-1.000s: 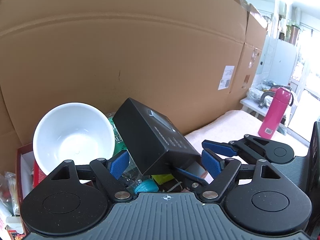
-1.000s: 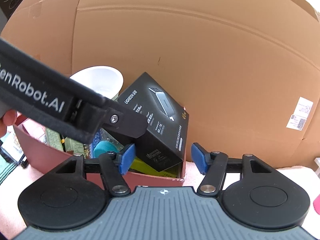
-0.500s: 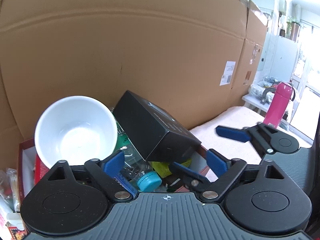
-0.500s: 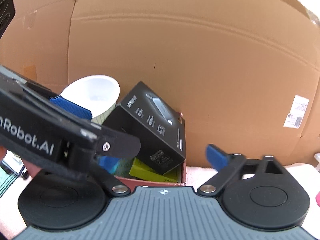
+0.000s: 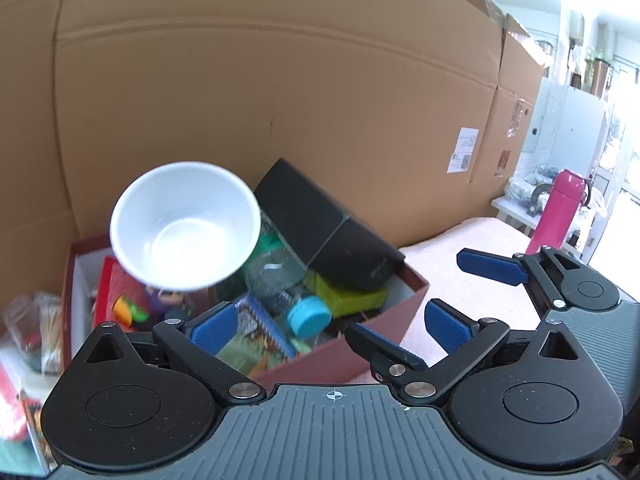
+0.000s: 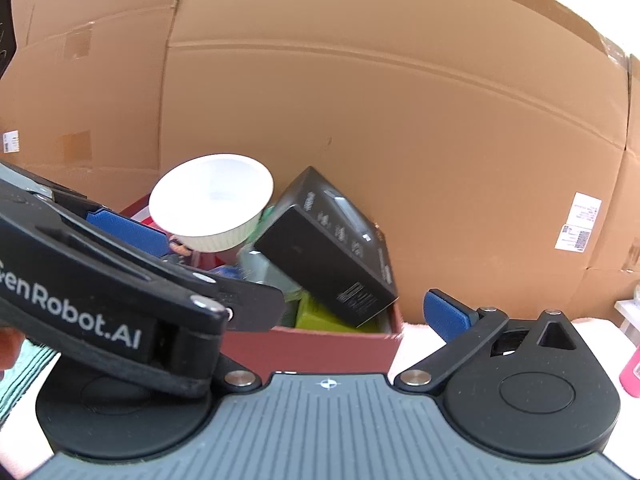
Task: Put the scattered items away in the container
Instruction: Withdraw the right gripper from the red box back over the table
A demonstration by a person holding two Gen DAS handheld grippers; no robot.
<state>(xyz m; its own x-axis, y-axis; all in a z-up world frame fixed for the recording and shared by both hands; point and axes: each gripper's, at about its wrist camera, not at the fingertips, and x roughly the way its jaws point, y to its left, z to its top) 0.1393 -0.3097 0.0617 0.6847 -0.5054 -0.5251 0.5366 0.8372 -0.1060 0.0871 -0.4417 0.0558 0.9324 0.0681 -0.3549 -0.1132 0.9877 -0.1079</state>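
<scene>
Both claws are opening with nothing between the pads: the left claw (image 5: 332, 328) and right claw (image 6: 256, 300) hover at the near rim of the red container (image 5: 408, 300), where the black box (image 6: 328, 252) leans propped beside a tilted white bowl (image 5: 186, 226). Backing straight off avoids nudging either. Only the left view shows the teal-capped bottle (image 5: 308, 314) inside.

In the right wrist view, the left gripper's black arm (image 6: 112, 292) crosses the frame and covers the near left part of the red box (image 6: 312, 350) and the right gripper's own left finger. The white bowl (image 5: 184, 226) is motion-blurred and hides what lies beneath it. Print on the black carton (image 6: 332, 254) is too smeared to read. The pink bottle (image 6: 631, 372) is cut by the right edge.
</scene>
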